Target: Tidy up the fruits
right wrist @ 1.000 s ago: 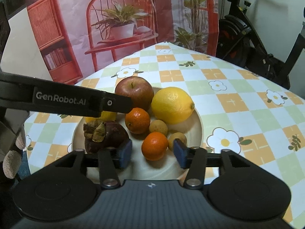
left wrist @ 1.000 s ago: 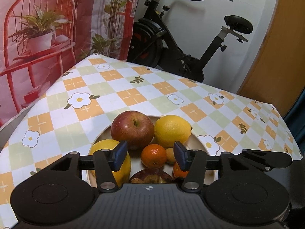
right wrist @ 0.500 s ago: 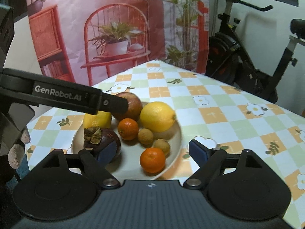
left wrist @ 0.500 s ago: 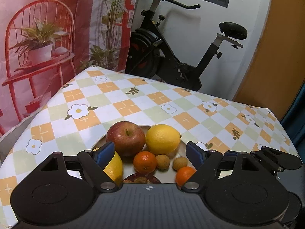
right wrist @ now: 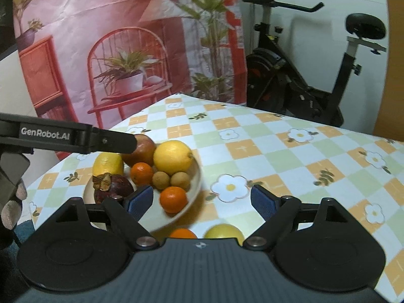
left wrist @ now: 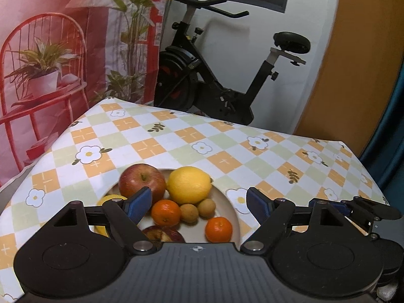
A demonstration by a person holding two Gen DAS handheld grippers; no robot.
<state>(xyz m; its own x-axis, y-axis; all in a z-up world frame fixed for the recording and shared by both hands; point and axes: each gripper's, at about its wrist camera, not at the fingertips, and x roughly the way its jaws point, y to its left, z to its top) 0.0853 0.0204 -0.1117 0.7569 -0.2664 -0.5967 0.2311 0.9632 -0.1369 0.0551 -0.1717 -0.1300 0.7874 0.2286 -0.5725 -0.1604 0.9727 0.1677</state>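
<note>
On the left, the left gripper (left wrist: 199,200) hangs with fingers spread wide and empty over the bowl (right wrist: 194,189), which holds an apple (left wrist: 142,183), lemons, oranges, two small brown fruits and a mangosteen (right wrist: 113,188). The right gripper (right wrist: 202,199), equally released and empty, sits over the bowl's right rim, with an orange (right wrist: 183,233) and a yellow fruit (right wrist: 223,231) loose on the counter (right wrist: 290,156) just near it. Loading looks nearly done, and the next move probably calls for dropping onto a loose fruit; the checked floral cloth runs far toward a red backdrop and an exercise bike (left wrist: 227,75) on the right
</note>
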